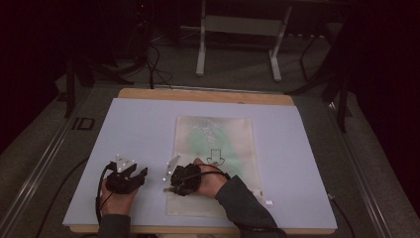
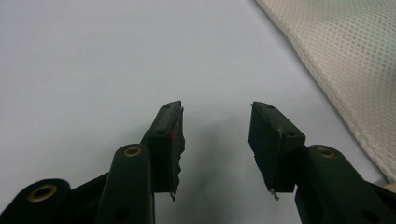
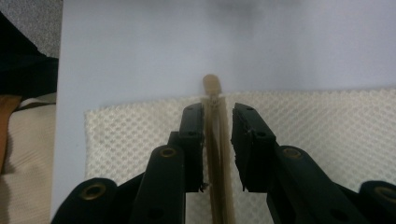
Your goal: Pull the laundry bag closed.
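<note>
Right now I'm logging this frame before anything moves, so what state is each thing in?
Mesh laundry bag: lying flat on the board, something green inside.
Zipper strip: running between the right gripper's fingers, at the bag's edge.
Left gripper: open, over bare board beside the bag.
Right gripper: narrowly parted around the strip; grip unclear.

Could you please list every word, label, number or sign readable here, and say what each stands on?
"ID": pale letters on the dark table frame, left of the board.
A black outline sign, perhaps an arrow or figure, on the mesh bag: no letters readable.
A small white tag on the board: too small to read.
Nothing legible in either gripper view.
</note>
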`<state>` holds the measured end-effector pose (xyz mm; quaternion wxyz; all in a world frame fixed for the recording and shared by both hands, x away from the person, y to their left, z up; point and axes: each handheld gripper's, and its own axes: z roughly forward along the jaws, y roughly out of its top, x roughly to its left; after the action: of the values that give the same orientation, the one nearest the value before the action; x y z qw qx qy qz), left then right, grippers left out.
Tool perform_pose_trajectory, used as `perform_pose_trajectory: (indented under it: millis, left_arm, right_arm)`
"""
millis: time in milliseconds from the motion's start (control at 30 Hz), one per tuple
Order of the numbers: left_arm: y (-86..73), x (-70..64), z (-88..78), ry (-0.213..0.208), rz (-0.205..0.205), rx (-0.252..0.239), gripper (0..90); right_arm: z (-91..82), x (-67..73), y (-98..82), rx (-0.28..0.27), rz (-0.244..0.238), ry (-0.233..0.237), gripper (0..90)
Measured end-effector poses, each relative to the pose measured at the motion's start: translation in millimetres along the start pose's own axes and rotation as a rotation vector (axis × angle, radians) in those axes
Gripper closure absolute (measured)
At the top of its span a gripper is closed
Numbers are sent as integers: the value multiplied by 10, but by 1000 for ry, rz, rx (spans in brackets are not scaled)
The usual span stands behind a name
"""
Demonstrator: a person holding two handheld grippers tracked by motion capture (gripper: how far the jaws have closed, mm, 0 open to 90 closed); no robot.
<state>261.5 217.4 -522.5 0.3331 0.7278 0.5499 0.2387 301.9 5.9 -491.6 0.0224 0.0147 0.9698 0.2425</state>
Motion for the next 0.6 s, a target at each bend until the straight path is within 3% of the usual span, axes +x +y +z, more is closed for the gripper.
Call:
perform_pose_trajectory:
  millis: [600]
  left_arm:
    - [-1, 8, -4, -3, -5, 0, 539]
  right_arm:
    - [215, 7, 232, 22, -16, 12, 758]
